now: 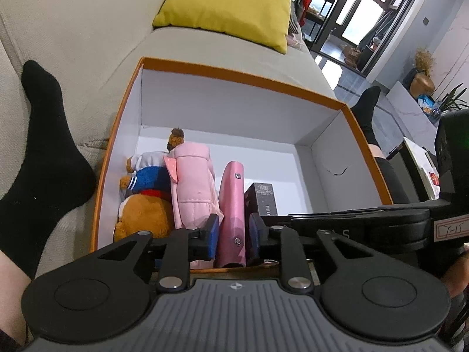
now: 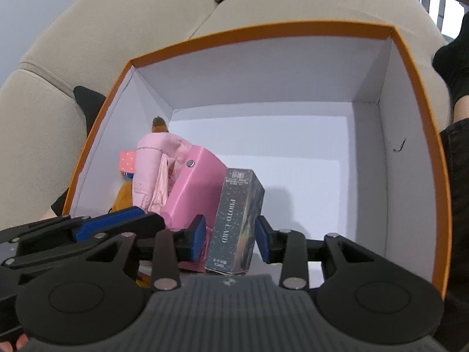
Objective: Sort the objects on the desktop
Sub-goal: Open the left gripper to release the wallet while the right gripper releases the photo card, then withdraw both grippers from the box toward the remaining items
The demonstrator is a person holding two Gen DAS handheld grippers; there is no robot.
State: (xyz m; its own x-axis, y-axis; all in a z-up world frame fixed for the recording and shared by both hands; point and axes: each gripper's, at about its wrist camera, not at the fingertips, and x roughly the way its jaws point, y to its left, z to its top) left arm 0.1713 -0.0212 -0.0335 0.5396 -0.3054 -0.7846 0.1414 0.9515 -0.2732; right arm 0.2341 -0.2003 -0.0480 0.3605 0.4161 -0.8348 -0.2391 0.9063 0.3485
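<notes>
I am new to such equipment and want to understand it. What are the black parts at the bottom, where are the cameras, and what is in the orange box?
A person holds a two-finger gripper in each hand, and a camera on each looks along its fingers. The orange-rimmed box sits on a sofa. Inside are a plush bear, a pink doll, a pink case and a photo card box. The left gripper flanks the case and the right gripper flanks the card box. Neither seems to squeeze.

Both the left claw [image 1: 233,233] and right claw [image 2: 231,239] point steeply down, pads parted.
</notes>
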